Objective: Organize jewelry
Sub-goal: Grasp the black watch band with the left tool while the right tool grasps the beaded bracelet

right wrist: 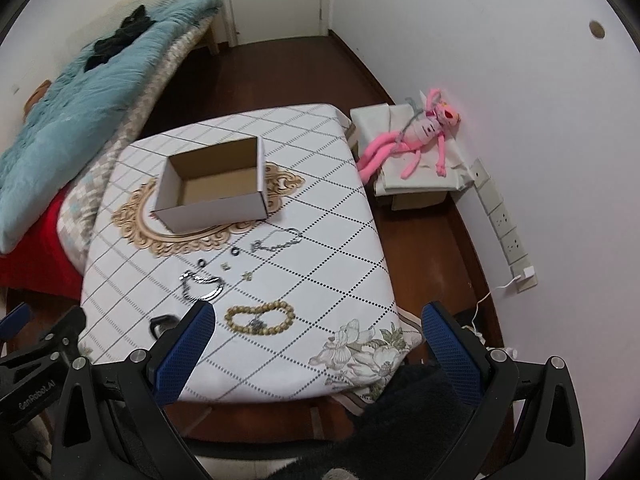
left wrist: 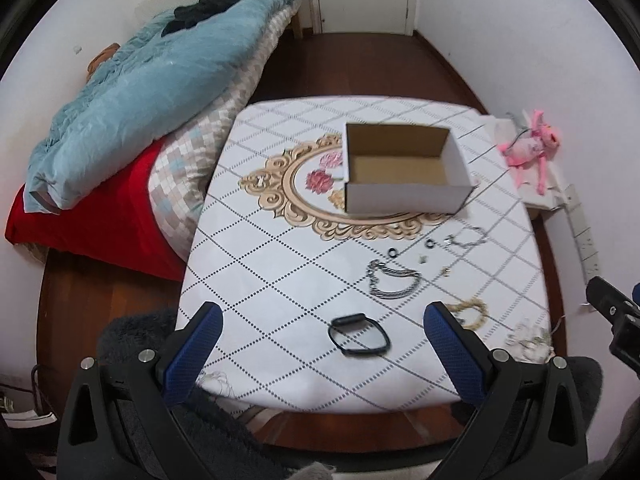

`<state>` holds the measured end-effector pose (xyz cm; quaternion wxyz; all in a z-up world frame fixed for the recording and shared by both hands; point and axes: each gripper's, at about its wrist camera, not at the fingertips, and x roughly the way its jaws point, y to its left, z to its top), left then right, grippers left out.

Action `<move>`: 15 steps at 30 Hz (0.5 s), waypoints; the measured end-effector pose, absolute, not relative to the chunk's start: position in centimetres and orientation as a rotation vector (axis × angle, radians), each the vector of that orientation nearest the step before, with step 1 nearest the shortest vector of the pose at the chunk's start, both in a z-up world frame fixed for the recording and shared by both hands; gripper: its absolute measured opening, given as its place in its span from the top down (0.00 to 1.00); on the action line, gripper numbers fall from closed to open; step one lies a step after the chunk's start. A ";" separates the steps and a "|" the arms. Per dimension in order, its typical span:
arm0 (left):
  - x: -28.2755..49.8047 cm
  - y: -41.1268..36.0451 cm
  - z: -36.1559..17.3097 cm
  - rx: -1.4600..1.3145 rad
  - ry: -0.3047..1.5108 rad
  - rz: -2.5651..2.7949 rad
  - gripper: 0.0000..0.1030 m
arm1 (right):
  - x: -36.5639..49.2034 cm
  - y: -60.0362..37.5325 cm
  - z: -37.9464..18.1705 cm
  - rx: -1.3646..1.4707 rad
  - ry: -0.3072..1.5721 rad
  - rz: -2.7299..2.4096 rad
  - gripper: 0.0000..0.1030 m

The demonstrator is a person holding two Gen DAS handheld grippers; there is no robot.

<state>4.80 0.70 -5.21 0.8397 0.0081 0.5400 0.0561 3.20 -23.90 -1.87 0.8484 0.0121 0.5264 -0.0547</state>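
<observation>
An empty white cardboard box (left wrist: pixel 404 168) (right wrist: pixel 216 186) stands mid-table on the patterned cloth (left wrist: pixel 280 280). In front of it lie a thin silver chain (left wrist: pixel 468 238) (right wrist: pixel 278 240), two small black rings (left wrist: pixel 393 253) (right wrist: pixel 201 263), tiny earrings (right wrist: pixel 226 266), a heavy silver chain (left wrist: pixel 394 282) (right wrist: pixel 200 284), a beaded bracelet (right wrist: pixel 260 319) (left wrist: pixel 470 312) and a black wristband (left wrist: pixel 358 334). My left gripper (left wrist: pixel 326 312) is open, hovering over the near edge with the wristband between its fingers' line of sight. My right gripper (right wrist: pixel 318 312) is open above the table's near right corner, holding nothing.
A bed with a blue quilt (left wrist: pixel 152 92) and red sheet (left wrist: pixel 92 220) borders the table's left. A covered box with a pink plush toy (right wrist: pixel 420 136) sits at the right by the wall, with wall sockets (right wrist: pixel 504 224) and a cable. Dark wood floor surrounds the table.
</observation>
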 end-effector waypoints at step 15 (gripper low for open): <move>7.2 2.1 -16.4 -0.025 1.381 0.068 0.40 | 7.9 -24.1 -19.0 0.093 1.402 -0.148 0.28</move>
